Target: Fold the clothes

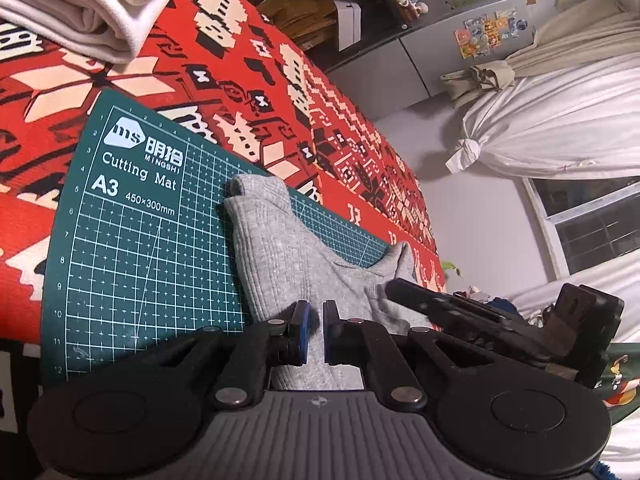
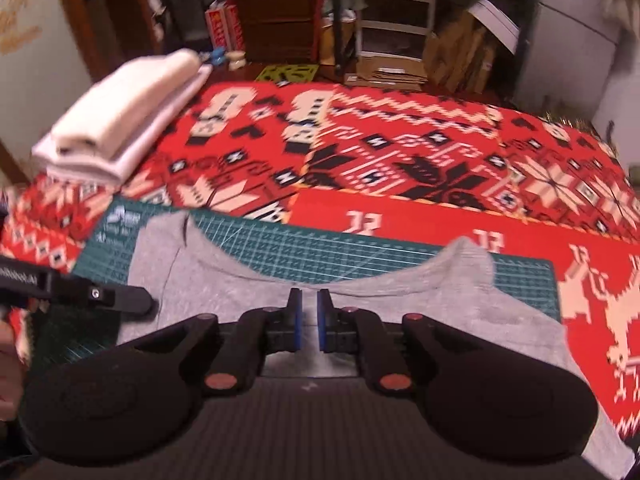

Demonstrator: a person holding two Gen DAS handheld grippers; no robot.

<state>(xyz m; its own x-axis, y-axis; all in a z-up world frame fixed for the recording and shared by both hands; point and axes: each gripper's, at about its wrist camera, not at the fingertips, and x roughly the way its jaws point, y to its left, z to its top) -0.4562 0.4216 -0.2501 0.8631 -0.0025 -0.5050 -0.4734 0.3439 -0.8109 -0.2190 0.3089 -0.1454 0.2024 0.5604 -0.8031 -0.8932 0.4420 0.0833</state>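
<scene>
Two grippers work low over a grey shirt: the left gripper (image 1: 315,332) and the right gripper (image 2: 309,326) each show blue-padded fingers with only a narrow gap between them, and whether any cloth is pinched there I cannot tell, since the fabric runs under both. The shirt (image 2: 248,280) fills the lower centre of the right view, laid flat with its curved neckline facing away, probably spread so the sides can be folded inward evenly. It rests on a green cutting mat (image 1: 132,248), which seems to serve as a smooth, squared guide on the red patterned blanket (image 2: 400,152) covering the surface. Farther off, at the upper left of both frames, a stack of folded white clothes (image 2: 120,120) sits apart, likely finished pieces kept clear of the working area.
</scene>
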